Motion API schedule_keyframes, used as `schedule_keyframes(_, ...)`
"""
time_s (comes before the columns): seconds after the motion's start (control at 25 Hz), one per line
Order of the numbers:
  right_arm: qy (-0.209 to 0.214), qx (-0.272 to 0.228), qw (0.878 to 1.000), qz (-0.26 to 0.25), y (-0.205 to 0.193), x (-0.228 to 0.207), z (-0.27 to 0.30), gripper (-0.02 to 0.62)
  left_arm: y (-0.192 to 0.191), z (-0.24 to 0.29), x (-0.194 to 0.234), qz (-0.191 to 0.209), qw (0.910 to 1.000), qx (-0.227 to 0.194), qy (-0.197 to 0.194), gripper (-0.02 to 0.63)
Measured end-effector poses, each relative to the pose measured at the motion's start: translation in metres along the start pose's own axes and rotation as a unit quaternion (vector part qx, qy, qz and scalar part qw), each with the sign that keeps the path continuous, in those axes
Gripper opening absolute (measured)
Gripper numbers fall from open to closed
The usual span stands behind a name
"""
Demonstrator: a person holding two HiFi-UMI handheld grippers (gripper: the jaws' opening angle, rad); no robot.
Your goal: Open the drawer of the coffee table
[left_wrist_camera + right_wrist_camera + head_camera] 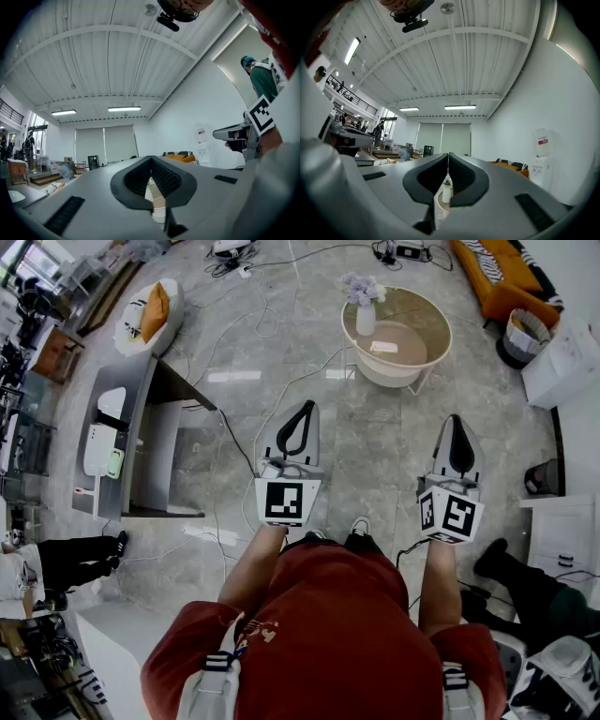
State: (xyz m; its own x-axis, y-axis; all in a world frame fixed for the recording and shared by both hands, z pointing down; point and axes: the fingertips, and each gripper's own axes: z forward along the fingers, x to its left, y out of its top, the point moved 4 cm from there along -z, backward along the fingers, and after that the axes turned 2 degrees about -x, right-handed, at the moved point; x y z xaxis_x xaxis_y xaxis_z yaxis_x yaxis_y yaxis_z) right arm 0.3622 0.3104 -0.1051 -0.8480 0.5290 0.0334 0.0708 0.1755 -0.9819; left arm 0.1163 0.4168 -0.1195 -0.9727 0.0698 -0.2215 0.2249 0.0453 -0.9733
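The round coffee table (439, 351) stands on the floor ahead of me and a little to the right, with a white vase of flowers (365, 311) and a card on its top. No drawer shows from here. I hold both grippers level, well short of the table and apart from it. My left gripper (307, 405) is shut with nothing in it, its jaws meeting at the tip (151, 158). My right gripper (457, 419) is shut and empty too (448, 153). Through the slit below its jaws the vase (446, 191) shows small and far off.
A grey desk (106, 491) with white devices stands to the left. A white beanbag with an orange cushion (154, 311) lies beyond it. An orange sofa (495, 277) and a basket (525, 336) sit at the back right. Cables (272, 334) trail over the floor. Other people's legs (80, 557) (525, 589) flank me.
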Motion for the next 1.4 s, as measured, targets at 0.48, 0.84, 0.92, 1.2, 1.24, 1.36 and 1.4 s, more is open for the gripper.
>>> schedule_keyframes(0.48, 0.004, 0.003, 1.000, 0.011, -0.010, -0.040, 0.003, 0.021, 0.005, 0.022, -0.040, 0.009, 1.0000, 0.001, 0.002, 0.014)
schedule_keyframes(0.84, 0.018, 0.004, 0.999, 0.037, -0.032, -0.063, 0.024, 0.023, -0.006, 0.054, -0.056, 0.005, 0.9999, 0.015, 0.004, 0.014)
schedule_keyframes(0.92, 0.018, 0.010, 0.999, 0.040, -0.039, -0.062, 0.034, 0.023, -0.012, 0.063, -0.052, 0.005, 0.9998, 0.018, 0.003, 0.014)
schedule_keyframes(1.2, 0.020, 0.026, 0.999, 0.033, -0.056, -0.038, 0.091, 0.023, -0.033, 0.108, -0.010, -0.010, 0.9997, 0.022, -0.008, 0.014)
schedule_keyframes(1.24, 0.020, 0.028, 0.999, 0.032, -0.059, -0.034, 0.101, 0.023, -0.036, 0.117, -0.002, -0.009, 0.9997, 0.020, -0.011, 0.014)
schedule_keyframes(1.36, 0.016, 0.039, 0.999, 0.020, -0.067, -0.017, 0.130, 0.023, -0.048, 0.143, 0.027, -0.007, 0.9996, 0.016, -0.024, 0.014)
schedule_keyframes(1.4, 0.013, 0.041, 0.999, 0.016, -0.069, -0.010, 0.141, 0.023, -0.052, 0.152, 0.040, -0.008, 0.9995, 0.015, -0.028, 0.014)
